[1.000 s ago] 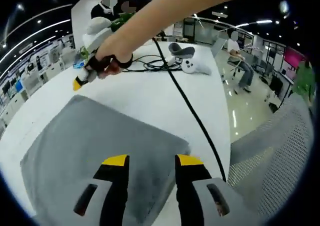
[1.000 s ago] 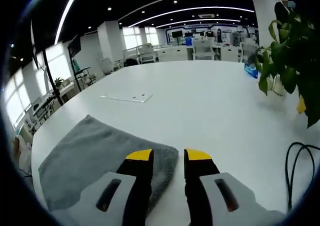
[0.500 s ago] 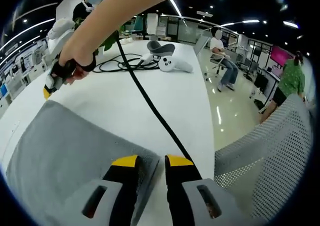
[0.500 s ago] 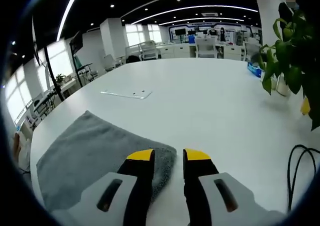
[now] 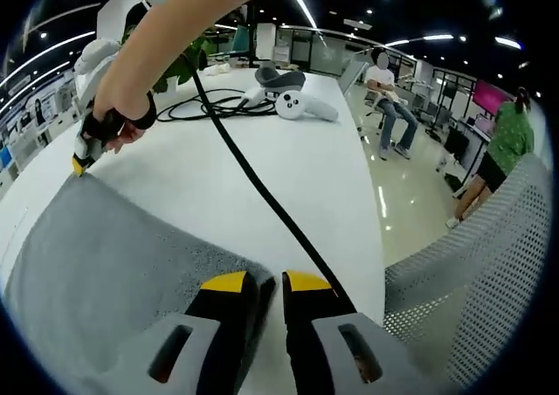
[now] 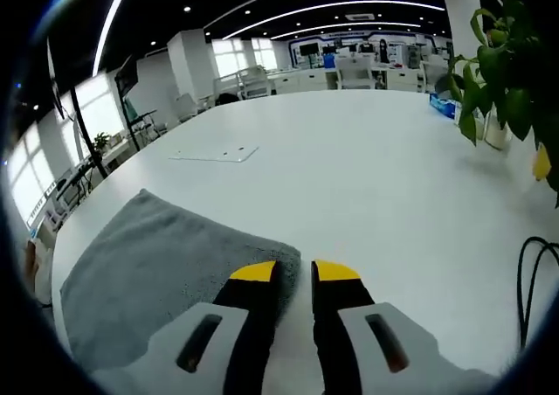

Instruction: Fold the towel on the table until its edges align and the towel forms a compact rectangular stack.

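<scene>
Both grippers' fingers narrowed: left gripper (image 5: 265, 280), right gripper (image 6: 293, 271) pinching towel (image 6: 157, 264) corners.

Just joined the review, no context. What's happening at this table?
A person with a handheld gripper in each hand is working on a grey towel lying flat on a white table. The left gripper sits at one corner of it, the right gripper at another, each with jaws nearly together at the towel's edge. No fold is visible yet. A black cable crosses the table beside the towel.
</scene>
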### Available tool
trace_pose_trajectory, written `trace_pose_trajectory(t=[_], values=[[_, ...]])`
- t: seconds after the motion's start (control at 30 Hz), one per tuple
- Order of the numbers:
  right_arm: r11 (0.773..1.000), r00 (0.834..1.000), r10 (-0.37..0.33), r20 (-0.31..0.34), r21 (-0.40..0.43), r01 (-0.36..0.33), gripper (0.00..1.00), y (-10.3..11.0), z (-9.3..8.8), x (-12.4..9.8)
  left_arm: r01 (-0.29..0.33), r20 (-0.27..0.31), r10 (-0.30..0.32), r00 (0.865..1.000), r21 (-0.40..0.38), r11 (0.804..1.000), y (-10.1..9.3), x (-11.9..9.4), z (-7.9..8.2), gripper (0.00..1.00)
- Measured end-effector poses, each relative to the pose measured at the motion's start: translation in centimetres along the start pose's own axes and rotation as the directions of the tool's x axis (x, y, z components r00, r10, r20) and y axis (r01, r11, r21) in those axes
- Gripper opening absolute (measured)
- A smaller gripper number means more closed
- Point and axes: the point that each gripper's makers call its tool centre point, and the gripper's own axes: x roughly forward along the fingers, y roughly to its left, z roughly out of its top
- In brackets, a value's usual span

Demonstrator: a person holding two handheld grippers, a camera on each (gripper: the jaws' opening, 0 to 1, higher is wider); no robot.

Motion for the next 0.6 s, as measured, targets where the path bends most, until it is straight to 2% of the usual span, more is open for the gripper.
trace_pose_trajectory(t=[0.07,0.13,0.2,0.27,0.33,0.5,0.6], values=[[0.999,1.0,0.004,0.001,0.032,-0.004,0.1,-0.2,-0.2,0.5,0.001,-0.004,-0.001,1.0,-0.022,1.0,0.1,0.0,0.0,0.14],[0.999,1.0,0.008,-0.026,0.051,-0.007,0.06,-0.6,-1.2,1.0,0.007,-0.01,-0.007,1.0,-0.036,0.999,0.2,0.0,0.0,0.14],[1.0,1.0,0.02,-0.005,0.016,-0.02,0.04,-0.7,-1.2,1.7,0.003,-0.015,-0.004,1.0,-0.041,0.999,0.3,0.1,0.0,0.12],[1.0,1.0,0.018,-0.012,-0.006,-0.018,0.02,-0.8,-1.5,2.0,-0.005,-0.02,0.005,1.0,-0.001,1.0,0.2,0.2,0.0,0.11],[1.0,1.0,0.02,-0.018,-0.02,-0.02,0.01,-0.7,-1.6,2.4,-0.027,-0.033,0.03,0.999,0.099,0.995,0.4,0.2,0.0,0.09],[0.999,1.0,0.012,-0.015,-0.046,-0.013,0.01,-1.0,-1.6,3.0,-0.031,-0.024,0.033,0.999,0.072,0.997,0.7,0.2,-0.1,0.05],[0.999,1.0,0.001,-0.007,-0.039,-0.001,0.01,-0.9,-1.3,2.7,-0.034,-0.018,0.036,0.999,0.085,0.996,0.6,0.2,-0.1,0.04]])
